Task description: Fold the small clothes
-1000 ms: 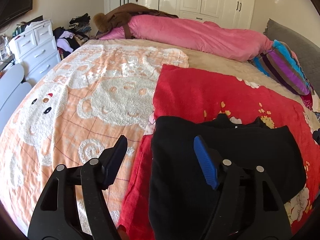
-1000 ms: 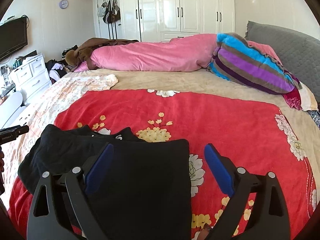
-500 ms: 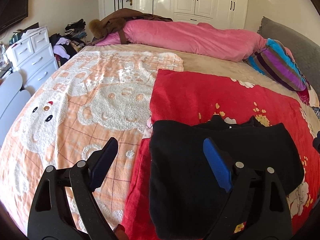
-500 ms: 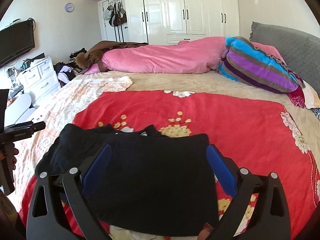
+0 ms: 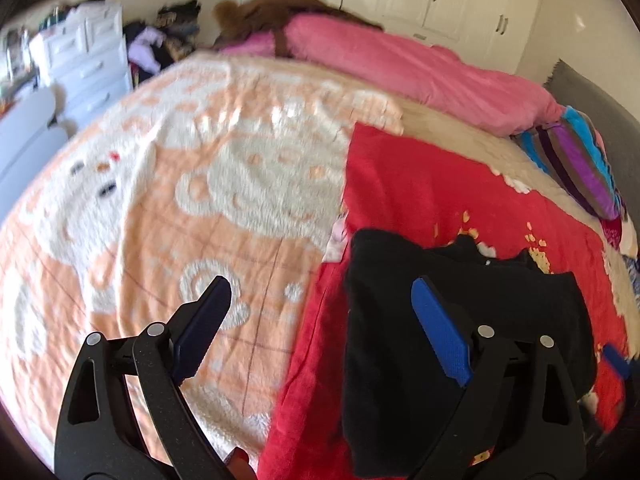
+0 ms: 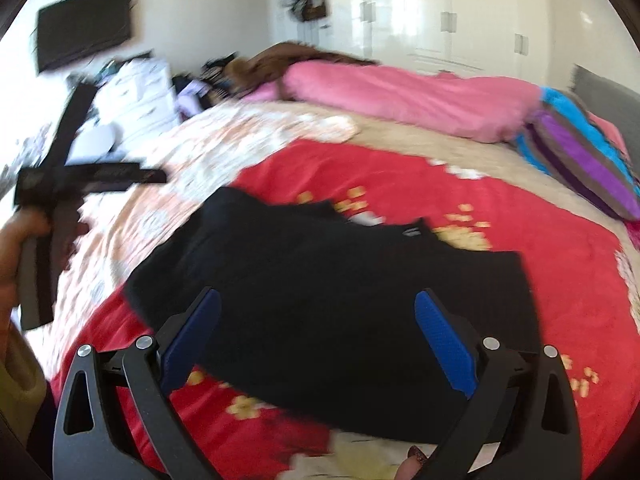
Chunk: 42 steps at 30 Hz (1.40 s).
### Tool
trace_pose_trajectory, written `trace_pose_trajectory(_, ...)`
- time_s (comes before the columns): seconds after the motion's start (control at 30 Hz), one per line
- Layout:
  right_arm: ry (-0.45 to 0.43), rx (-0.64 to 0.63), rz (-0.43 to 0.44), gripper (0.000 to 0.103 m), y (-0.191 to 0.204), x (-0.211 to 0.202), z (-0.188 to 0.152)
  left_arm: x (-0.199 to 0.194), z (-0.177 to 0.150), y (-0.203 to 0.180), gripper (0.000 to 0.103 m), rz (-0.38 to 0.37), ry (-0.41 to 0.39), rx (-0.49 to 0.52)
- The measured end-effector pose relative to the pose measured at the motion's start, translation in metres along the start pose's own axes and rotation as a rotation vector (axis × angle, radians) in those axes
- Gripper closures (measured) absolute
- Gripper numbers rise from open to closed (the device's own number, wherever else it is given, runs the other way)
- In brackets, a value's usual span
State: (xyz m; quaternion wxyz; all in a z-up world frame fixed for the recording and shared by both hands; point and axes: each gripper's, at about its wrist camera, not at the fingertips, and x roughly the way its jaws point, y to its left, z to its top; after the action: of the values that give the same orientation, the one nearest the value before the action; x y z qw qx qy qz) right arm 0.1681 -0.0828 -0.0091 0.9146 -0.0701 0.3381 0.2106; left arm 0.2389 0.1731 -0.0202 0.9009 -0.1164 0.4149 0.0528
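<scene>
On the red flowered blanket (image 6: 520, 216), near the front edge of the bed, lies the black garment (image 6: 320, 300), partly folded, with its collar end pointing to the far side. Its long axis runs left to right across the blanket, a sleeve or shoulder reaching out to the left toward the peach bear blanket (image 5: 160, 200).

The right tongs (image 6: 316, 336) hang directly above the garment's near half, jaws spread wide and holding nothing; the black cloth fills the gap between the two blue pads. The left tongs (image 5: 320, 320) are also wide open and empty, and sit further left: their left finger is over the peach blanket, their right finger over the garment's left part, so the garment's left edge (image 5: 352, 320) falls between them.

The right tongs appear nearer to the bulk of the cloth, while the left tongs are better placed for the left edge. Both views are blurred, so whether either tongs touch the fabric cannot be told.
</scene>
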Motion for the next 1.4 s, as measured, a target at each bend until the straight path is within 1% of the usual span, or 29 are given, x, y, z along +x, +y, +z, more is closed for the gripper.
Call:
trace_pose_trajectory(0.07,0.024,-0.048,0.027,0.006,0.023,0.01,-0.004,0.008,-0.003,0.005,0.018,-0.023,0.031,-0.027)
trace_pose_trajectory(0.1,0.045,-0.078,0.048,0.006,0.037,0.018,-0.007,0.012,-0.004,0.008,0.018,-0.055,0.045,-0.05)
trace_pose_trajectory(0.17,0.067,-0.111,0.068,0.006,0.053,0.028,-0.012,0.015,-0.005,0.011,0.019,-0.096,0.055,-0.079)
trace_pose_trajectory(0.2,0.077,-0.136,0.079,0.006,0.064,0.033,-0.016,0.016,-0.006,0.011,0.021,-0.108,0.06,-0.084)
trace_pose_trajectory(0.23,0.081,-0.155,0.085,0.006,0.072,0.038,-0.018,0.019,-0.007,0.01,0.03,-0.121,0.068,-0.084)
trace_pose_trajectory(0.27,0.086,-0.175,0.083,0.006,0.079,0.042,-0.021,0.021,-0.008,0.01,0.035,-0.131,0.078,-0.085)
trace_pose_trajectory(0.3,0.091,-0.196,0.082,0.006,0.087,0.046,-0.023,0.025,-0.009,0.01,0.044,-0.147,0.095,-0.093)
trace_pose_trajectory(0.33,0.093,-0.211,0.082,0.006,0.093,0.05,-0.025,0.027,-0.01,0.01,0.05,-0.159,0.106,-0.099)
trace_pose_trajectory(0.37,0.095,-0.219,0.082,0.006,0.097,0.052,-0.027,0.031,-0.012,0.01,0.053,-0.18,0.121,-0.108)
trace_pose_trajectory(0.47,0.099,-0.247,0.087,0.006,0.108,0.062,-0.029,0.037,-0.014,0.009,0.053,-0.21,0.141,-0.128)
trace_pose_trajectory(0.57,0.102,-0.302,0.08,0.006,0.119,0.071,-0.032,0.04,-0.015,0.01,0.053,-0.22,0.152,-0.141)
trace_pose_trajectory(0.7,0.108,-0.396,0.032,0.007,0.132,0.083,-0.039,0.041,-0.014,0.009,0.053,-0.217,0.152,-0.142)
trace_pose_trajectory(0.77,0.103,-0.414,0.006,0.007,0.134,0.088,-0.041,0.042,-0.014,0.008,0.053,-0.218,0.155,-0.145)
trace_pose_trajectory(0.8,0.098,-0.407,-0.003,0.014,0.134,0.09,-0.041,0.043,-0.014,0.007,0.053,-0.22,0.157,-0.145)
trace_pose_trajectory(0.83,0.098,-0.394,-0.018,0.032,0.132,0.092,-0.04,0.043,-0.014,0.005,0.053,-0.219,0.158,-0.141)
trace_pose_trajectory(0.87,0.1,-0.387,-0.021,0.039,0.13,0.093,-0.039,0.044,-0.015,0.004,0.053,-0.218,0.158,-0.136)
trace_pose_trajectory(0.93,0.085,-0.351,0.0,0.07,0.123,0.091,-0.037,0.045,-0.016,0.002,0.053,-0.217,0.162,-0.132)
trace_pose_trajectory(0.97,0.077,-0.335,0.011,0.077,0.119,0.089,-0.036,0.046,-0.016,0.002,0.053,-0.22,0.164,-0.133)
trace_pose_trajectory(1.0,0.064,-0.312,0.023,0.09,0.114,0.086,-0.035,0.046,-0.016,0.001,0.053,-0.222,0.165,-0.135)
trace_pose_trajectory(1.03,0.057,-0.298,0.035,0.094,0.11,0.083,-0.034,0.047,-0.016,0.001,0.053,-0.225,0.168,-0.138)
trace_pose_trajectory(1.1,0.028,-0.255,0.06,0.095,0.101,0.077,-0.03,0.047,-0.017,0.0,0.053,-0.236,0.171,-0.142)
trace_pose_trajectory(1.23,-0.005,-0.203,0.103,0.096,0.089,0.065,-0.025,0.048,-0.017,-0.001,0.053,-0.273,0.176,-0.16)
trace_pose_trajectory(1.33,-0.024,-0.177,0.125,0.096,0.083,0.058,-0.021,0.047,-0.018,-0.006,0.053,-0.278,0.174,-0.138)
trace_pose_trajectory(1.4,-0.033,-0.162,0.136,0.096,0.079,0.054,-0.02,0.048,-0.018,-0.01,0.053,-0.296,0.178,-0.134)
